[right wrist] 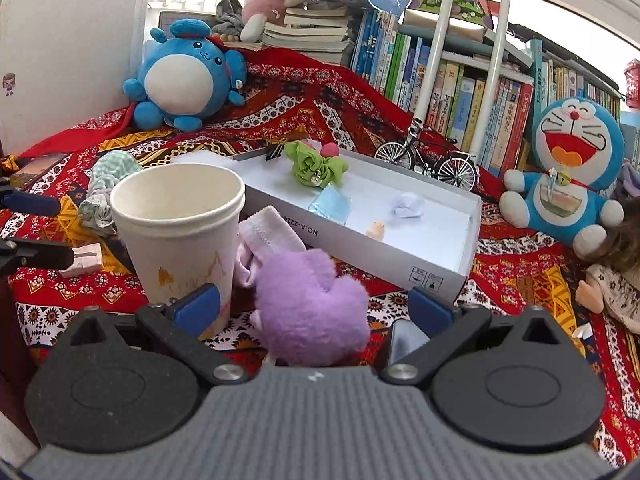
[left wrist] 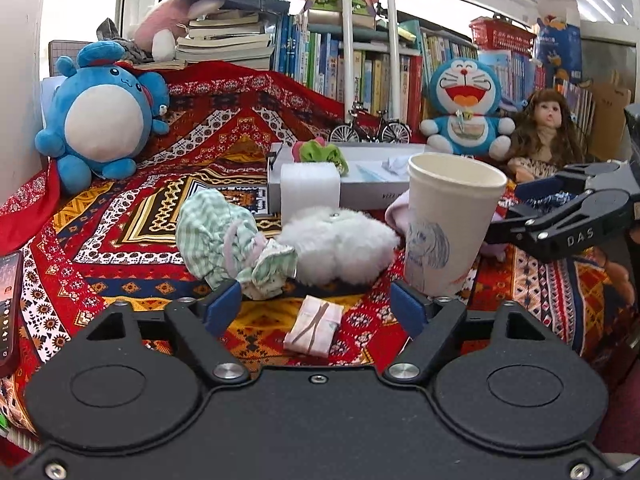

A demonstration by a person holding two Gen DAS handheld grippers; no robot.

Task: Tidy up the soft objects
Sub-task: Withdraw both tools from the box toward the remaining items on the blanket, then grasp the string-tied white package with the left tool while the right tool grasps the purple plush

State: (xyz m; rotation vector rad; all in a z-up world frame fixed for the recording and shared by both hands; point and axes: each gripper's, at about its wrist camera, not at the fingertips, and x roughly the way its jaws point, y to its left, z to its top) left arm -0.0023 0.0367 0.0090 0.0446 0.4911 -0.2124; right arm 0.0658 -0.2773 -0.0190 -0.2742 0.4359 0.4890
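My left gripper (left wrist: 316,306) is open and empty, low over the patterned cloth, with a small pink wrapped packet (left wrist: 314,326) between its fingers. Just beyond lie a white fluffy puff (left wrist: 340,246) and a green checked cloth (left wrist: 224,240). My right gripper (right wrist: 314,308) is open, with a purple plush (right wrist: 312,308) lying between its fingers; whether they touch it I cannot tell. A pale pink sock (right wrist: 266,236) lies behind the plush. The grey box (right wrist: 436,268) holds a green scrunchie (right wrist: 314,166) and small soft bits.
A paper cup (left wrist: 448,220) stands right of the puff; it shows at left in the right wrist view (right wrist: 180,232). A white foam block (left wrist: 310,192), toy bicycle (right wrist: 428,160), blue round plush (left wrist: 100,116), Doraemon plush (right wrist: 568,172), doll (left wrist: 548,128), phone (left wrist: 8,300) and bookshelf (right wrist: 460,92) surround the area.
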